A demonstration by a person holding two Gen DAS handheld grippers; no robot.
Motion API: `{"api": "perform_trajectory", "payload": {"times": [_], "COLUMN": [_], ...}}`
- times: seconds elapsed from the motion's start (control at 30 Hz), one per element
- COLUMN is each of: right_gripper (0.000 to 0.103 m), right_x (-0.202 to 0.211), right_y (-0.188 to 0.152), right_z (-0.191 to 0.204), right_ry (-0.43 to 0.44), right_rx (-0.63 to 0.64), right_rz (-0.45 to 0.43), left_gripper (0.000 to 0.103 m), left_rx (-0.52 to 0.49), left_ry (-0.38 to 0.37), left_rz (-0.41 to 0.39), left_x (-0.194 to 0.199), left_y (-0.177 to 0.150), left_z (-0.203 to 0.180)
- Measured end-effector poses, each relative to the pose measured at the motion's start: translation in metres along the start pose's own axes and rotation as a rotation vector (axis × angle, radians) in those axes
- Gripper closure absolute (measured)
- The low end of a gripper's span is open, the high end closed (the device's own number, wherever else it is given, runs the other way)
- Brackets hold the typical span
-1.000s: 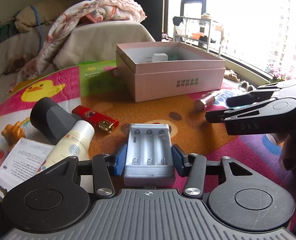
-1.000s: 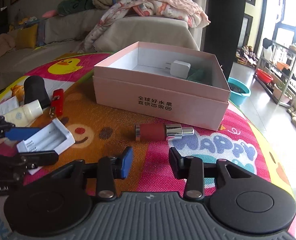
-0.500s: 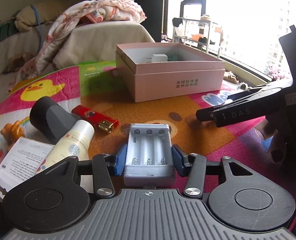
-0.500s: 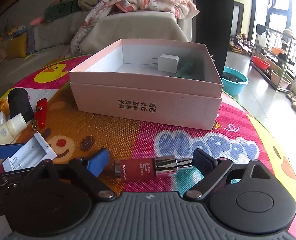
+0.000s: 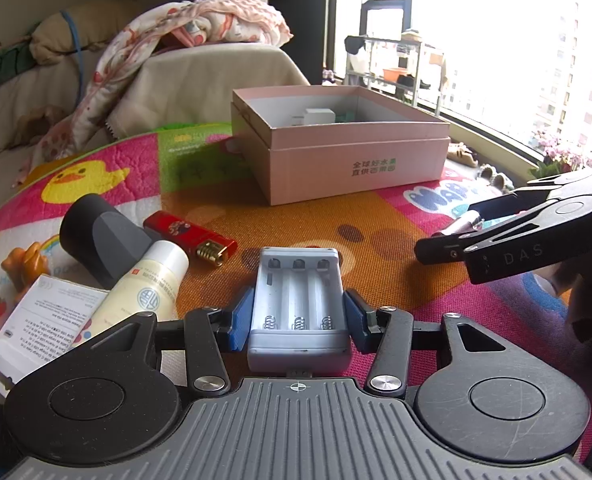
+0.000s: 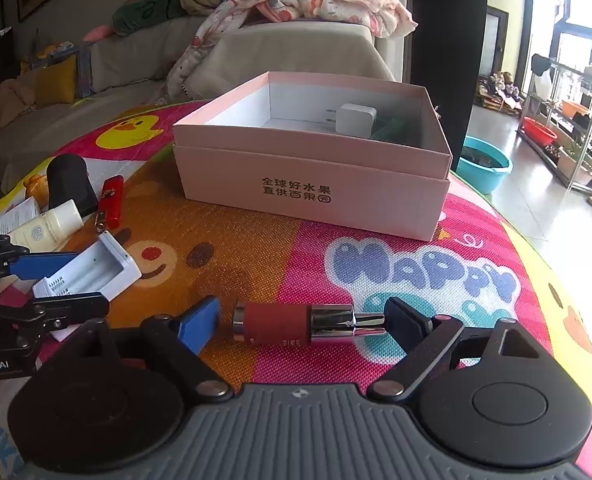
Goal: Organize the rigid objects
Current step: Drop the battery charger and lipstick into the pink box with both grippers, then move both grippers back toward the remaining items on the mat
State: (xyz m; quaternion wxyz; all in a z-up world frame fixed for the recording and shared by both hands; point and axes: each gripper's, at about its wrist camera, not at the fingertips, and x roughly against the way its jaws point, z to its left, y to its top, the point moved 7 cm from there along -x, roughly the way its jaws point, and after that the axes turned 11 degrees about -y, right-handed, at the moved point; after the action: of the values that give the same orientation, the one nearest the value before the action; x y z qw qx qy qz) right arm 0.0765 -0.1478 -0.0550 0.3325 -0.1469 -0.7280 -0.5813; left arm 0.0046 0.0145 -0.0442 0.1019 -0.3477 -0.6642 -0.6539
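Note:
My left gripper (image 5: 298,320) is shut on a white three-slot battery case (image 5: 300,292), which rests low on the colourful play mat (image 6: 416,272). In the right wrist view a dark red lipstick with a silver end (image 6: 280,324) lies crosswise between the jaws of my right gripper (image 6: 302,320). Those jaws are closing; the right pad is at the silver tip and the blue left pad stands a little off the red end. Behind stands an open pink box (image 6: 312,160) holding a white plug adapter (image 6: 356,120) and something green.
Left of the battery case lie a red lighter (image 5: 188,236), a black cylinder (image 5: 100,236), a cream bottle (image 5: 144,292), a white card (image 5: 44,312) and an orange toy (image 5: 28,260). A sofa with a blanket is behind. A blue basin (image 6: 484,164) sits on the floor beyond the mat's right edge.
My right gripper opened wide and moved forward until the lipstick lay between its jaws. The left gripper and battery case have not moved.

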Motion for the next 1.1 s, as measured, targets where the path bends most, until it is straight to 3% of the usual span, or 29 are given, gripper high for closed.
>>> {"api": "perform_trajectory", "payload": {"times": [0.07, 0.17, 0.27, 0.37, 0.43, 0.5, 0.6, 0.63, 0.73, 0.87, 1.0, 1.1], "right_gripper": [0.024, 0.025, 0.025, 0.025, 0.025, 0.025, 0.023, 0.021, 0.019, 0.016, 0.016, 0.016], "right_x": [0.006, 0.015, 0.031, 0.049, 0.059, 0.062, 0.055, 0.048, 0.034, 0.030, 0.016, 0.007], "right_y": [-0.002, -0.005, 0.000, 0.023, 0.051, 0.082, 0.126, 0.135, 0.132, 0.079, 0.028, 0.013], "right_z": [-0.001, -0.002, -0.005, -0.015, -0.022, -0.027, -0.029, -0.029, -0.029, -0.023, -0.013, -0.001], "right_ry": [0.001, 0.016, 0.012, -0.016, -0.044, -0.076, -0.059, -0.069, -0.092, -0.056, -0.020, -0.005], "right_rx": [0.000, -0.007, 0.006, -0.004, -0.011, -0.016, -0.032, -0.036, -0.075, -0.078, -0.073, -0.057], "right_rz": [-0.004, 0.009, -0.033, -0.118, -0.205, -0.282, -0.385, -0.382, -0.330, -0.274, -0.137, -0.078], "left_gripper": [0.050, 0.050, 0.050, 0.050, 0.050, 0.050, 0.050, 0.050, 0.053, 0.052, 0.052, 0.052], "left_rx": [-0.002, 0.000, -0.016, -0.044, -0.059, -0.062, 0.001, 0.030, 0.053, 0.038, 0.046, 0.072], "left_ry": [-0.002, -0.056, -0.087, -0.123, -0.144, -0.180, -0.236, -0.252, -0.230, -0.237, -0.164, -0.108], "left_rz": [-0.002, -0.011, -0.057, -0.170, -0.249, -0.278, -0.165, -0.145, -0.157, -0.196, -0.148, -0.106], "left_x": [0.001, 0.005, 0.014, 0.027, 0.031, 0.020, -0.025, -0.036, -0.044, -0.015, 0.020, 0.050], "left_y": [0.000, 0.002, 0.019, 0.073, 0.128, 0.178, 0.225, 0.230, 0.224, 0.181, 0.123, 0.085], "left_z": [0.000, -0.003, -0.007, -0.007, -0.005, -0.003, 0.008, 0.013, 0.026, 0.041, 0.064, 0.085]}}
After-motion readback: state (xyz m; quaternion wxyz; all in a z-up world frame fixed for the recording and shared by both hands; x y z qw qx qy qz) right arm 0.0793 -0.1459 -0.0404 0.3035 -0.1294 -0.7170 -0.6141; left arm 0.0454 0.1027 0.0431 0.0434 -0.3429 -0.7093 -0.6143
